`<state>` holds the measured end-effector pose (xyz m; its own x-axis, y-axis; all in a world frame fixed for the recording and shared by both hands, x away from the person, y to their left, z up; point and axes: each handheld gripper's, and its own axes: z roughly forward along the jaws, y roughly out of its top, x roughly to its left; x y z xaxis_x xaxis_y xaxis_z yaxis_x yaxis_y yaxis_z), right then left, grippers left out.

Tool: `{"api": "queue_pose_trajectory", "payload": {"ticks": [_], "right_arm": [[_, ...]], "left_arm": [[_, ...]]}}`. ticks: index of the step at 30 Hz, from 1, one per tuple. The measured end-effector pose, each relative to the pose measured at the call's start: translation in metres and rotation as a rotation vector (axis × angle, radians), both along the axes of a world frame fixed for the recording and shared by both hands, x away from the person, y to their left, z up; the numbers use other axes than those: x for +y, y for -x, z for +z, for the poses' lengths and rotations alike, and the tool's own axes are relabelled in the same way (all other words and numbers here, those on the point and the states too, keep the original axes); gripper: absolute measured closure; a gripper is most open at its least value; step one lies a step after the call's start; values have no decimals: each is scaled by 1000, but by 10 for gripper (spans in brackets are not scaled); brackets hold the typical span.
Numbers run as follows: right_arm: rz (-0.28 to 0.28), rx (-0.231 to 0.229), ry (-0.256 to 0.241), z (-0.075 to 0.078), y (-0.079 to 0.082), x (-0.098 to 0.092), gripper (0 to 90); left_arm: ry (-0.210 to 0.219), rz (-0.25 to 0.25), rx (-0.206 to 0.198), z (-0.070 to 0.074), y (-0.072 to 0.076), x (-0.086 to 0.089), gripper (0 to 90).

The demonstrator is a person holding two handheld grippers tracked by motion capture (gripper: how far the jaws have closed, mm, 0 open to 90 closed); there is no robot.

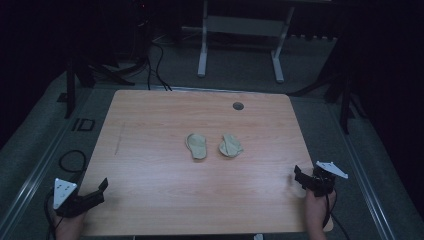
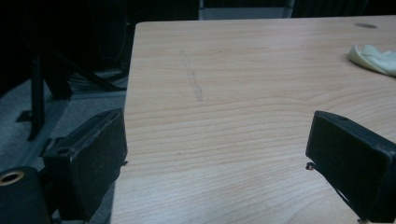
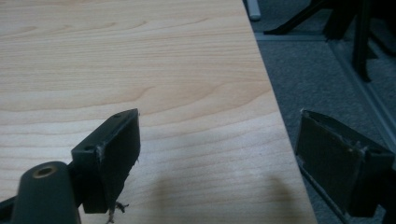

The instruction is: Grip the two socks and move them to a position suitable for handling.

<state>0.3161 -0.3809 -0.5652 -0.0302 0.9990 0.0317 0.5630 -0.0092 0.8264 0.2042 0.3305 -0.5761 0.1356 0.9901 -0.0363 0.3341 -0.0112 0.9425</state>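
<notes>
Both spread and empty, left claw [image 1: 103, 186] and right claw [image 1: 298, 176] flank the near table [image 1: 150, 210] edge; mid-table, two socks [image 1: 197, 145] look light and limp—pinch a folded edge.

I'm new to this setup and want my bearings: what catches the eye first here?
Two small beige socks, the left sock and the right sock, lie side by side, apart, near the middle of the wooden table. The left gripper and right gripper sit at the near corners with jaws open, holding nothing.
</notes>
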Motion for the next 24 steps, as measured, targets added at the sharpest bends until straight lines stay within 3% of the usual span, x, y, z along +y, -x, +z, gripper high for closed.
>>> {"api": "queue_pose_trajectory", "payload": {"ticks": [4, 9, 11, 13, 17, 19, 24], "right_arm": [[21, 2, -15, 0, 1, 0, 141], [31, -6, 13, 0, 6, 2, 141], [34, 19, 43, 0, 8, 1, 141], [46, 38, 28, -1, 9, -1, 140], [92, 54, 5, -1, 11, -6, 140], [142, 62, -25, -1, 10, -7, 135], [245, 100, -9, -1, 8, -2, 135]], "left_arm": [[11, 4, 4, -1, -1, -1, 55], [23, 7, 2, 0, -2, -3, 55], [23, 2, 5, 0, -3, -5, 55], [22, -4, 3, 0, -4, -7, 55], [15, -7, 3, 0, -5, -8, 55], [17, -6, 2, 1, -6, -8, 55], [22, 0, -6, 4, -8, -11, 55]]}}
